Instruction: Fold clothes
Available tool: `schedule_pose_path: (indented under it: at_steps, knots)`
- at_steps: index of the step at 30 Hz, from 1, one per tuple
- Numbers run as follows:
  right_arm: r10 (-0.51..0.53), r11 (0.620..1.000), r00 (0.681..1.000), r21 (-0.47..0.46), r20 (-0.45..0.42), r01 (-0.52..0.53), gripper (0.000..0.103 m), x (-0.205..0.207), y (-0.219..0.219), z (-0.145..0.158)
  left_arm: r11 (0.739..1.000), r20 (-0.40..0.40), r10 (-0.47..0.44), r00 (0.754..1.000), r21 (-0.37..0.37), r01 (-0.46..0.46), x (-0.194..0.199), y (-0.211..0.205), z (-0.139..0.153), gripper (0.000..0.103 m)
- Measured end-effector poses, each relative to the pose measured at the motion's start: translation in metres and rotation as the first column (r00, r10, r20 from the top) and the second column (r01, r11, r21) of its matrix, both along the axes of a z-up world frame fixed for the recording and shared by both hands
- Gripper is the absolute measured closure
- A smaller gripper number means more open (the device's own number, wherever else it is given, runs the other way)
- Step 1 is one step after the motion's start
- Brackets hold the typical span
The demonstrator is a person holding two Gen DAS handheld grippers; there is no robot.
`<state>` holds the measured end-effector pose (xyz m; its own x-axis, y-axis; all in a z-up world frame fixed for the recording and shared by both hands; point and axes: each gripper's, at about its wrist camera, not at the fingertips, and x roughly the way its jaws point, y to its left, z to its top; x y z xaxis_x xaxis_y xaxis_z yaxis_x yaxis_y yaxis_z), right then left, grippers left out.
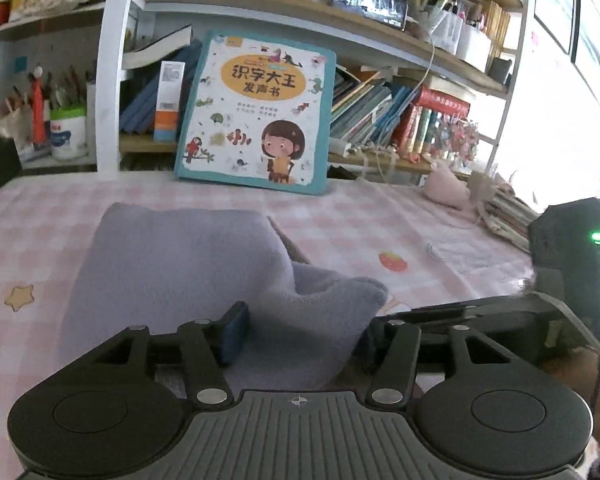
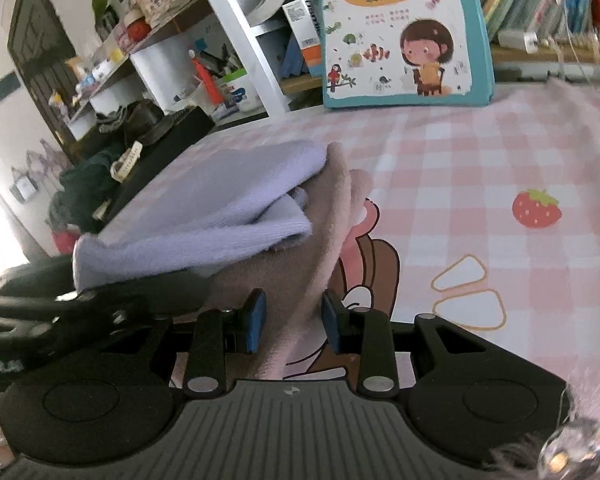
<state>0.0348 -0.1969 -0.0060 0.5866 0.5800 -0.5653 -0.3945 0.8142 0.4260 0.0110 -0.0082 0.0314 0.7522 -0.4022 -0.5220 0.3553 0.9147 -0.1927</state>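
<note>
A lavender fleece garment point(image 1: 180, 272) lies partly folded on the pink checked tablecloth point(image 1: 360, 224). My left gripper point(image 1: 300, 332) is open, its blue pads point(image 1: 234, 334) wide apart around the garment's near edge. In the right wrist view the lavender garment point(image 2: 204, 216) rests on a pinkish-brown cloth layer point(image 2: 324, 232). My right gripper point(image 2: 294, 322) is open, with its blue pads point(image 2: 256, 324) standing either side of that brownish cloth's near edge, not squeezing it. The other gripper's black body point(image 2: 60, 304) shows at the left.
A children's picture book point(image 1: 256, 112) leans against the bookshelf point(image 1: 340, 12) at the table's back. A black box with a green light point(image 1: 572, 248) and a stack of papers point(image 1: 504, 208) sit at the right. A pink soft toy point(image 1: 448, 188) lies near the shelf.
</note>
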Motion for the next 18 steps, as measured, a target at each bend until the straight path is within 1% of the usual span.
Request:
schedule_pose_path:
  at_steps: [4,7,8,10,12,14,16,18]
  knots:
    - [-0.001,0.999,0.999,0.053,-0.037,0.003,0.072,0.001,-0.008,-0.001,0.999,-0.003,-0.030,1.000,-0.044,0.030,-0.012,0.010,0.009,0.045]
    - [0.000,0.999,0.999,0.049,-0.035,0.002,0.070,-0.002,-0.007,0.000,0.984,0.013,-0.086,0.996,-0.158,0.087,-0.026,0.025,0.022,0.043]
    - [0.000,0.999,0.999,0.045,-0.034,0.001,0.069,-0.003,-0.006,0.001,0.977,0.032,-0.096,0.995,-0.186,0.101,-0.030,0.030,0.027,0.043]
    - [0.000,0.999,0.999,0.039,-0.035,0.002,0.067,-0.003,-0.004,0.002,0.968,0.096,-0.098,0.991,-0.223,0.117,-0.040,0.040,0.040,0.043]
    - [0.001,0.999,0.999,0.038,-0.041,0.001,0.062,-0.004,-0.003,0.003,0.969,0.168,-0.057,0.984,-0.230,0.095,-0.048,0.050,0.050,0.043]
    - [0.006,0.999,0.999,0.038,-0.046,-0.005,0.055,-0.006,-0.003,0.005,0.974,0.208,0.002,0.978,-0.220,0.044,-0.050,0.063,0.054,0.043]
    - [0.011,0.999,0.999,0.036,-0.050,-0.009,0.053,-0.011,-0.003,0.007,0.980,0.203,0.060,0.977,-0.200,-0.018,-0.045,0.073,0.050,0.041]
    - [0.016,0.999,0.999,0.037,-0.051,-0.014,0.048,-0.016,-0.006,0.009,0.981,0.160,0.106,0.981,-0.177,-0.077,-0.036,0.080,0.038,0.041]
